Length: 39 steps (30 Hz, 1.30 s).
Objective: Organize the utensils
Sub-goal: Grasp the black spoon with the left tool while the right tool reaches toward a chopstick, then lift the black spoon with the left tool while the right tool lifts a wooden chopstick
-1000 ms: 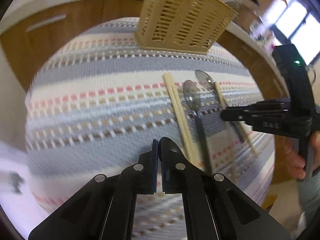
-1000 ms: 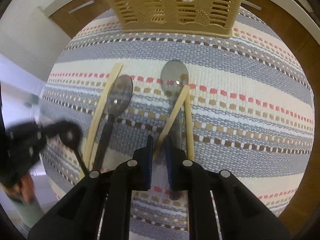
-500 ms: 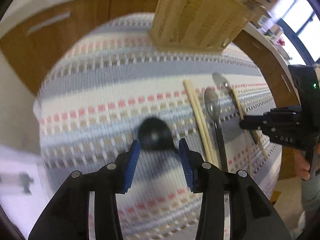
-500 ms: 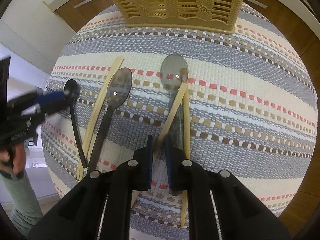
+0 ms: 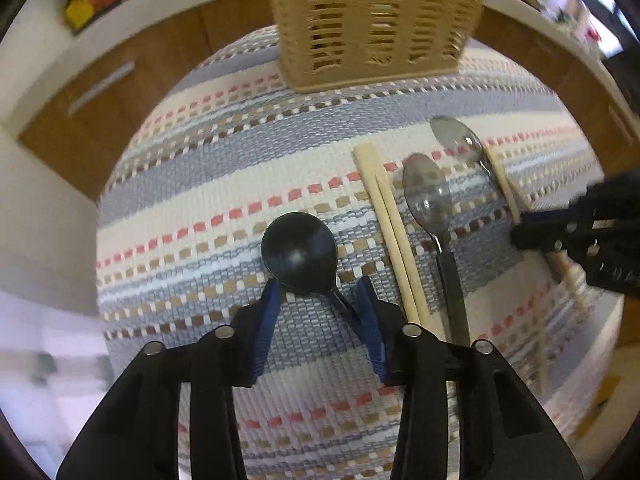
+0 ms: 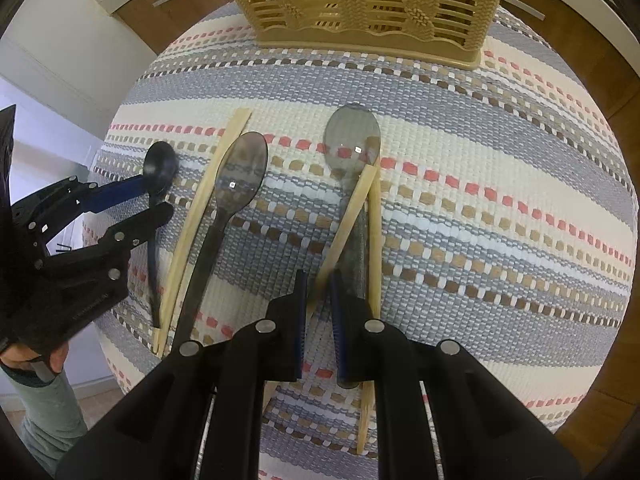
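A black spoon [image 5: 299, 254] lies on the striped woven mat [image 5: 224, 184], its handle running back between my open left gripper's [image 5: 318, 290] jaws; it also shows in the right wrist view [image 6: 160, 168]. To its right lie a pair of wooden chopsticks [image 5: 390, 224], a grey spoon [image 5: 428, 200], a second grey spoon [image 5: 456, 138] and another chopstick pair. My right gripper [image 6: 319, 280] is shut on one chopstick [image 6: 348, 220] of the right pair, which crosses the second grey spoon [image 6: 352, 136].
A tan slotted utensil basket [image 5: 376, 20] stands at the mat's far edge, also in the right wrist view [image 6: 360, 0]. Wooden cabinet fronts and a white counter edge lie beyond. The left chopsticks [image 6: 200, 216] and grey spoon [image 6: 240, 176] lie side by side.
My left gripper opened and let the black spoon down onto the mat, left of the chopsticks. The right gripper has stayed shut on its chopstick.
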Tool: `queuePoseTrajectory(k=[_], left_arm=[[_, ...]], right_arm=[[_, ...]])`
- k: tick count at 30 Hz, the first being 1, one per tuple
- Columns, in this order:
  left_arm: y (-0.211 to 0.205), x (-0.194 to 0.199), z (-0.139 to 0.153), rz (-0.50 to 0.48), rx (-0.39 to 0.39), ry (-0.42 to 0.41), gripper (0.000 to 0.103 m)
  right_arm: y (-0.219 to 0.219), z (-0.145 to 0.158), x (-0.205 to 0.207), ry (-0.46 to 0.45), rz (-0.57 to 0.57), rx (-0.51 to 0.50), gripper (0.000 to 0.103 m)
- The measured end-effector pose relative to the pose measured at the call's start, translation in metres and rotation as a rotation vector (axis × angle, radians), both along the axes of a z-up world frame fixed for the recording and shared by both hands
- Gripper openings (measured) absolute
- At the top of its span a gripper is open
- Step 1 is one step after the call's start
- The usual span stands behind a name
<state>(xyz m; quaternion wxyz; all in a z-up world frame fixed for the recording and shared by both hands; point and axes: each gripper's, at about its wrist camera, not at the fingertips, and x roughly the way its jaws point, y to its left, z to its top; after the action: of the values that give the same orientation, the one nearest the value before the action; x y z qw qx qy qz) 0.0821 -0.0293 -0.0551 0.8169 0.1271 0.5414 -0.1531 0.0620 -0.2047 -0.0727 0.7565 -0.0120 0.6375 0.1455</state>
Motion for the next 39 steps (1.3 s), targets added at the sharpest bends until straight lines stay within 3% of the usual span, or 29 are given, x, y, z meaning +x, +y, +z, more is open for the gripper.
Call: queuePoseTrajectory(k=[4, 5, 9, 15, 21, 27, 31, 39], left_arm=[[-0.014, -0.001, 0.001, -0.048, 0.029, -0.012, 0.007], [-0.015, -0.001, 0.000, -0.056, 0.036, -0.015, 0.006], [-0.014, -0.005, 0.002, -0.066, 0.027, -0.032, 0.004], [0.011, -0.014, 0.026, -0.039, -0.125, -0.096, 0.004], [0.027, -0.020, 0.075, -0.030, -0.252, -0.222, 0.004], [0.031, -0.016, 0.143, -0.036, -0.426, -0.401, 0.004], [0.029, -0.019, 0.185, -0.049, -0.497, -0.508, 0.004], [0.005, 0.022, 0.221, -0.047, -0.580, -0.634, 0.004]], right_arm=[[0.003, 0.000, -0.001, -0.011, 0.018, -0.013, 0.010], [0.004, 0.000, -0.001, -0.018, 0.028, -0.016, 0.010], [0.009, 0.001, -0.007, -0.041, 0.052, 0.008, 0.004], [0.008, 0.021, -0.015, -0.128, 0.071, 0.046, 0.004], [0.000, 0.058, -0.016, -0.236, 0.067, 0.107, 0.004], [-0.011, 0.117, -0.012, -0.414, 0.070, 0.177, 0.004], [-0.019, 0.159, -0.007, -0.553, 0.051, 0.214, 0.004], [-0.042, 0.230, 0.018, -0.835, -0.034, 0.261, 0.004]])
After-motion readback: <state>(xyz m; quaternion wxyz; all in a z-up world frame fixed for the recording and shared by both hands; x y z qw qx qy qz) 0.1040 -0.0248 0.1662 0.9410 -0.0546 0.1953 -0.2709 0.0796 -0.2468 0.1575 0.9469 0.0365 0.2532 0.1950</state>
